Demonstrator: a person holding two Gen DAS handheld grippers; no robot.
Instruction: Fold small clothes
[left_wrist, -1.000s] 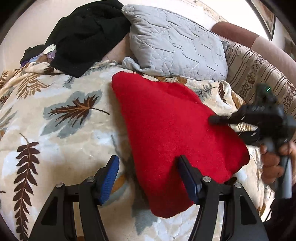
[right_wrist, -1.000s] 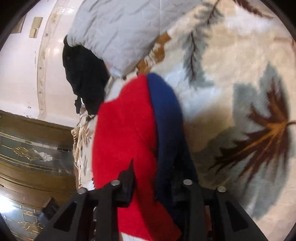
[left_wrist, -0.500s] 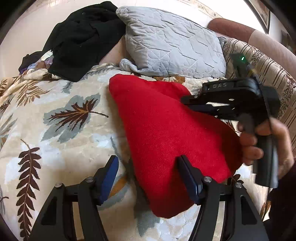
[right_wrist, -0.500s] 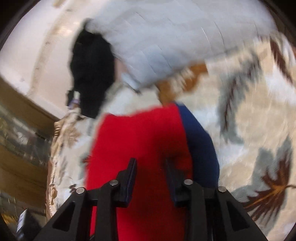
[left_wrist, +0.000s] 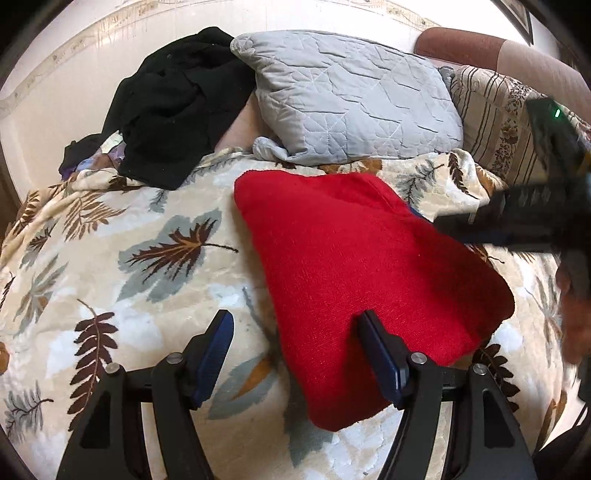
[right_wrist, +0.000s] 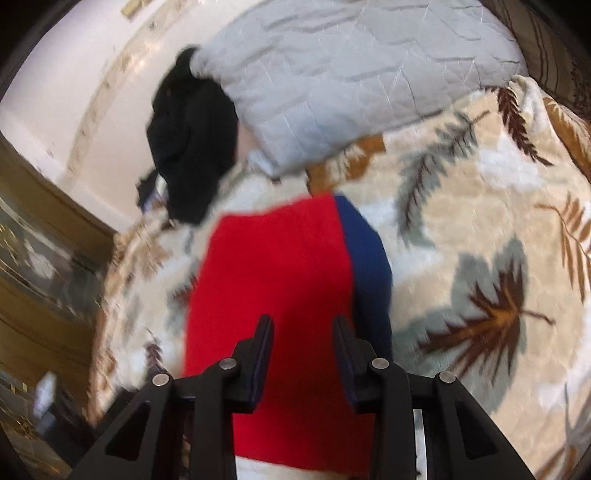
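— Two hand-held grippers, one garment. What's on the left?

— The left hand-held gripper (left_wrist: 295, 354) stands wide apart and grips nothing; its right finger lies over the near edge of the red garment (left_wrist: 362, 266), its left finger over the leaf-print blanket (left_wrist: 110, 258) on the bed.

— And the garment itself?

— Folded into a rough wedge in the middle of the bed, below the grey pillow (left_wrist: 347, 107) and right of the black clothes (left_wrist: 177, 99). A blue layer (right_wrist: 365, 254) peeks out along its right side.

— The right side?

— The right hand-held gripper (right_wrist: 303, 332) hovers over the red cloth, jaws narrowly apart, empty; the view is blurred.

— How should the fold go well?

— I'd judge: pinch both layers at the edge — red and blue together — lift low, carry it across, and let the left one pin the near edge so the plush blanket doesn't drag it askew.
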